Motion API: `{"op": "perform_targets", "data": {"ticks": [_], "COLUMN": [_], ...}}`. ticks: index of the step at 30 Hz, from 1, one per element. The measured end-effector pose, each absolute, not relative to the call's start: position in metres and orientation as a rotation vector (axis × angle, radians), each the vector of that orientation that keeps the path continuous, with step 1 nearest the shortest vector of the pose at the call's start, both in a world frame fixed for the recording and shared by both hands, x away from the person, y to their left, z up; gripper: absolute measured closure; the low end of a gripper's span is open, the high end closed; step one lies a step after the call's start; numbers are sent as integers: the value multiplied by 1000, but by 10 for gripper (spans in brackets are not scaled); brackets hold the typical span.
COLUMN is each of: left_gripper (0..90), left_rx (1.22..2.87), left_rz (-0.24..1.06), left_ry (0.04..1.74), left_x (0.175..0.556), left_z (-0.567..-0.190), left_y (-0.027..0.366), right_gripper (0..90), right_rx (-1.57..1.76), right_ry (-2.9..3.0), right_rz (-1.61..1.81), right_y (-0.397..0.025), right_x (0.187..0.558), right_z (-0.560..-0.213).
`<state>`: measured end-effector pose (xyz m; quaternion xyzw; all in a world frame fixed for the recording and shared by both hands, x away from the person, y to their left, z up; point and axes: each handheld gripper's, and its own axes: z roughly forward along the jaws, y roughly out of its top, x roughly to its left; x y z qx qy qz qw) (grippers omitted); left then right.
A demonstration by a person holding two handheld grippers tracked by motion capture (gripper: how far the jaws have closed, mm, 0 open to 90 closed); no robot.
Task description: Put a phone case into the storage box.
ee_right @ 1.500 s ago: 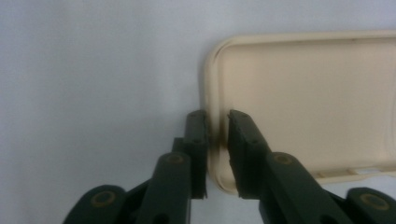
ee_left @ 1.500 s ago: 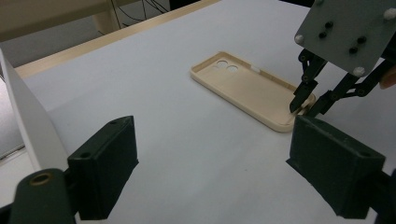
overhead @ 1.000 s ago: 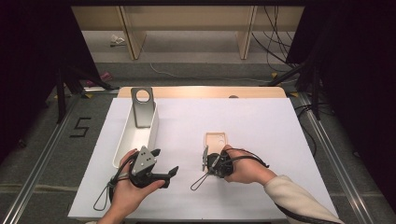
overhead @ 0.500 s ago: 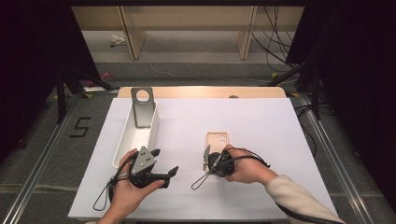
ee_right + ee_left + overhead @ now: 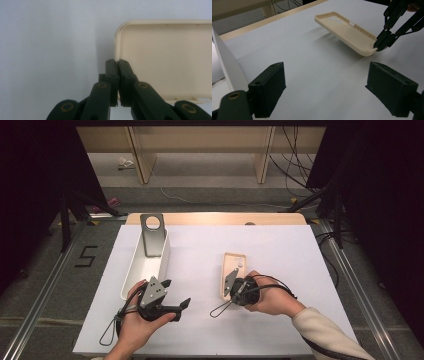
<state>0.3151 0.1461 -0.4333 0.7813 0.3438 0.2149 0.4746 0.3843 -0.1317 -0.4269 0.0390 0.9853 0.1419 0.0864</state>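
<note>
Jaws of the right gripper (image 5: 118, 62) are pressed together on the long side wall of the cream phone case (image 5: 170, 60), pinching its thin rim near one rounded corner; in the left gripper view that same gripper (image 5: 380, 47) holds the case (image 5: 347, 30) tilted, its near corner up off the surface and a shadow lying under it. Jaws of the left gripper (image 5: 325, 92) stand wide apart with nothing between them, held low over the bare white surface and facing the case from a little way off.

From largest to smallest: the tabletop (image 5: 280, 245) is covered by a white sheet, with a strip of pale wood showing along its far edge. A long white bin (image 5: 137, 270) lies on its left half, running away from the person, and a grey metal plate with a round hole (image 5: 152, 232) leans in the bin's far end. The phone case (image 5: 232, 270) sits right of centre, open side up, well apart from the bin. The right hand (image 5: 272, 297) grips the right gripper (image 5: 232, 287) at the case's near end. The left hand (image 5: 137, 320) holds the left gripper (image 5: 175, 295) just beside the bin's near end, its grey three-cornered plate facing upward and a cable looping toward the table's near edge.
</note>
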Motion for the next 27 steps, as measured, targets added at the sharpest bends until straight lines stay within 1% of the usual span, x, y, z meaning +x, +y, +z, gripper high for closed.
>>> {"op": "perform_targets", "data": {"ticks": [8,15,18,23,27], "left_gripper": [147,153,157,166,166], "left_rx": [1910,1907,1898,1889,1894], "left_rz": [521,514,499,437,430], "left_ry": [844,845,848,871,865], "left_x": [316,320,324,336,347], "left_z": [-434,-430,-425,-419,-412], "left_y": [146,144,141,131,120], "right_gripper": [879,879,879,880,880], "right_rx": [163,122,127,115,110], "right_ry": [2896,2869,2858,2852,2853], "right_rz": [567,675,693,694,691], "right_y": [-142,-146,-147,-148,-147], "right_x": [381,378,374,367,362], "right_z": [-415,-410,-409,-411,-411]}}
